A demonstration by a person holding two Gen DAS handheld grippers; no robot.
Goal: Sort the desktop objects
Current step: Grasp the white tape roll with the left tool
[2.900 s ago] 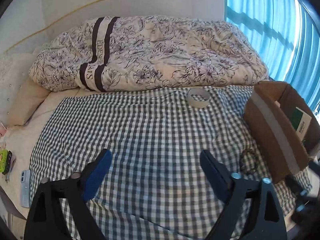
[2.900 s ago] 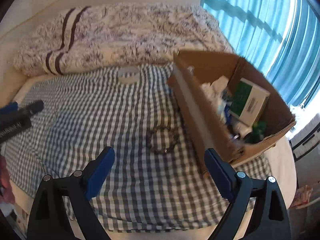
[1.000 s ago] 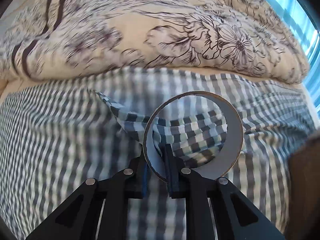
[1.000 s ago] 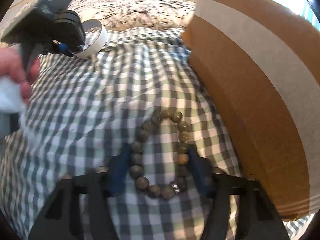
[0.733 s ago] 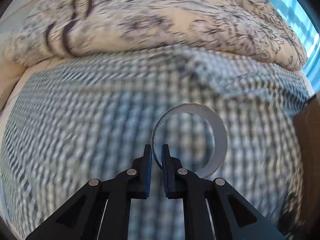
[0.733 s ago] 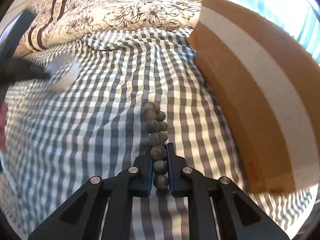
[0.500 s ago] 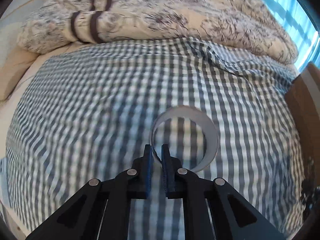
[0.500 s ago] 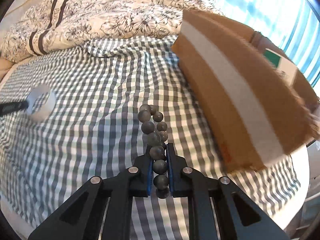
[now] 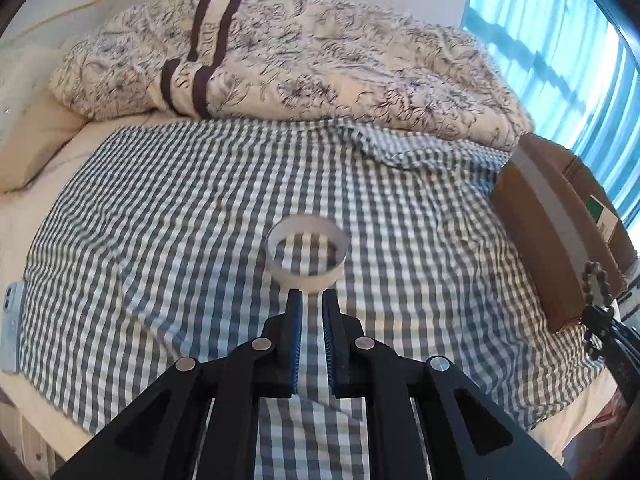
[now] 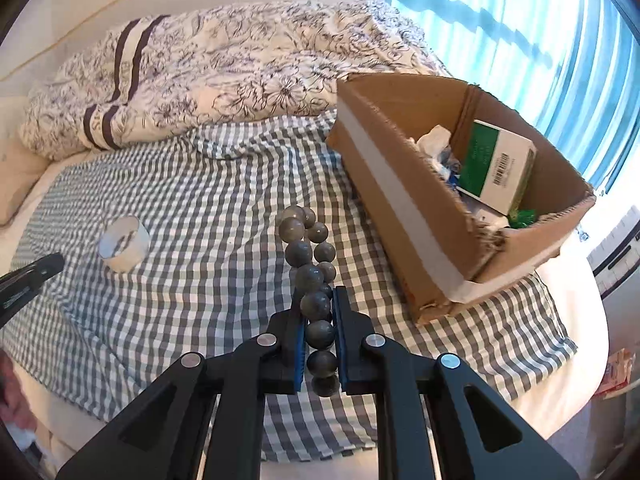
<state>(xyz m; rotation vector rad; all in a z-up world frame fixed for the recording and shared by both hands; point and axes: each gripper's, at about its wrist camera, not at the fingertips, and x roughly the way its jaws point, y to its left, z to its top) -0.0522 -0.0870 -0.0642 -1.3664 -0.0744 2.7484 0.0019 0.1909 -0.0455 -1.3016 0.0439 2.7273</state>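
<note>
A: Left side status?
B: The tape ring (image 9: 306,254) is pinched by its near wall at the tips of the left gripper (image 9: 311,295), jaws almost together. The ring is held clear of the checked cloth (image 9: 180,220); the cloth pattern is seen through its opening. In the right wrist view the ring (image 10: 123,249) is seen well left of the box.

A: Right side?
B: The bead bracelet (image 10: 310,276) is clamped between the blue pads of the right gripper (image 10: 318,300), several beads inside the jaws, the rest of the loop sticking out past the tips. From the left wrist view the beads (image 9: 597,280) are seen against the box's near corner.

A: Surroundings, obstructions?
B: The cardboard box (image 10: 400,208) is set on the cloth to the right, top open. A green and white carton (image 10: 496,164) and crumpled white material (image 10: 434,140) are seen inside. A floral duvet (image 9: 320,64) is bunched behind the cloth, blue curtains (image 10: 520,40) beyond. A phone (image 9: 10,328) is lying at the cloth's left edge. The box's tall near wall, crossed by a pale tape strip, is placed between the beads and the box interior.
</note>
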